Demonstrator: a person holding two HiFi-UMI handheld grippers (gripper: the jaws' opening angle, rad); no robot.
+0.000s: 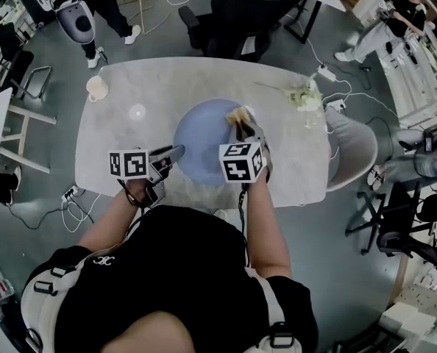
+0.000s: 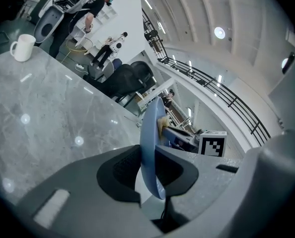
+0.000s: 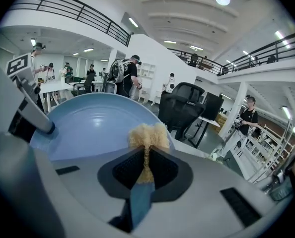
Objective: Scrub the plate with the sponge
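Head view: left hand-held gripper [image 1: 177, 151] clamps plate [image 1: 202, 144]; right hand-held gripper [image 1: 243, 128] pinches sponge [image 1: 237, 115]; mug [image 1: 96, 88] well apart.

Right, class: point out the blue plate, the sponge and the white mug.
blue plate [image 1: 204, 142]: head view, bare centre of its face.
sponge [image 3: 147, 135]: right gripper view, fluffy yellow end.
white mug [image 2: 23, 48]: left gripper view, side of its body.
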